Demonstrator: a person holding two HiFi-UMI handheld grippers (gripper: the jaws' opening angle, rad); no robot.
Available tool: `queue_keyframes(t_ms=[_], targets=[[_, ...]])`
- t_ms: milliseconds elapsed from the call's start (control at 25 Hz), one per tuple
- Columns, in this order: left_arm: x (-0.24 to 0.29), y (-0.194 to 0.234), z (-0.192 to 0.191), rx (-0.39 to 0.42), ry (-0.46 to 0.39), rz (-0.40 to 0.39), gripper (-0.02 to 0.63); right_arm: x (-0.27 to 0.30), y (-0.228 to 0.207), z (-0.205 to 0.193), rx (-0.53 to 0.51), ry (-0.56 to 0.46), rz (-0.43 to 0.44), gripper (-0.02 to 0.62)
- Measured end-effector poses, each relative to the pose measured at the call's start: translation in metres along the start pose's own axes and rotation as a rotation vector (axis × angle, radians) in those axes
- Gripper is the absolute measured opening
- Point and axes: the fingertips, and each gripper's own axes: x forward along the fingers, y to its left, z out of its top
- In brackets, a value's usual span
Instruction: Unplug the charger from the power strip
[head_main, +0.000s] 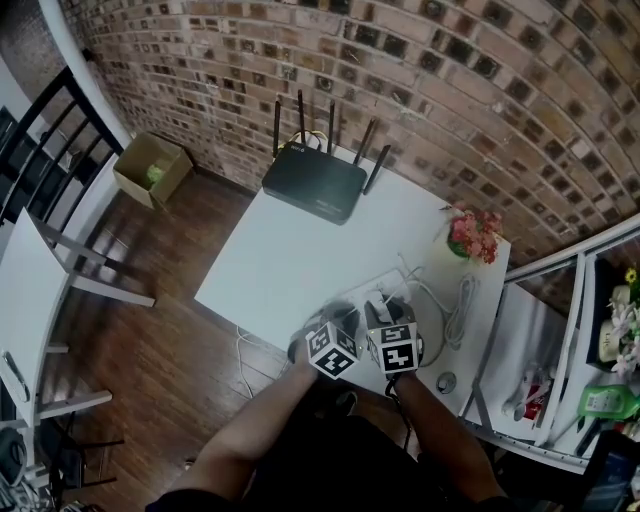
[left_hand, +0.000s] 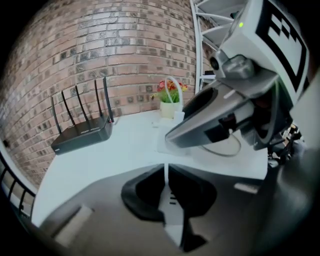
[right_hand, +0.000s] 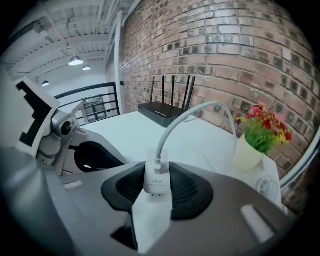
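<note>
A white charger (right_hand: 156, 180) with a white cable (right_hand: 186, 119) rising from its top sits between the pads of my right gripper (right_hand: 156, 183), which is shut on it. The charger stands on the white power strip (right_hand: 149, 220), and whether its prongs are in the socket is hidden. My left gripper (left_hand: 166, 175) has its jaws shut, tips over the power strip (left_hand: 173, 209), whose slots show below them. In the head view both grippers, left (head_main: 343, 320) and right (head_main: 386, 312), hang side by side over the strip (head_main: 372, 288) near the table's front edge.
A black router (head_main: 315, 180) with several antennas stands at the back of the white table (head_main: 280, 250). A pot of red flowers (head_main: 470, 240) is at the right, with a coiled white cable (head_main: 462, 310) beside it. A metal shelf (head_main: 560, 330) flanks the table's right side.
</note>
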Motion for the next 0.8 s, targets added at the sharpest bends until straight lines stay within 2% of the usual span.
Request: queue_keyframes(t_ms=[200,360,400,560,800], targets=[[0.0,0.0,0.0,-0.005,-0.005,-0.001,0.026,-0.007,0.005,0.012,-0.092,-0.019,-0.016,0.144],[0.001,-0.001,0.0,0.008,0.004,-0.002,0.026,-0.004,-0.006,0.004,0.12,-0.028,0.02,0.143],[0.001,-0.002,0.0,0.009,0.005,-0.002,0.026,-0.005,-0.008,0.004,0.132,-0.034,0.022,0.143],[0.002,0.0,0.001,0.014,0.0,0.007,0.025,-0.013,0.0,0.015,-0.029,-0.049,-0.001,0.143],[0.002,0.0,0.001,0.011,0.001,0.008,0.025,-0.018,-0.008,0.007,0.113,-0.068,0.033,0.143]])
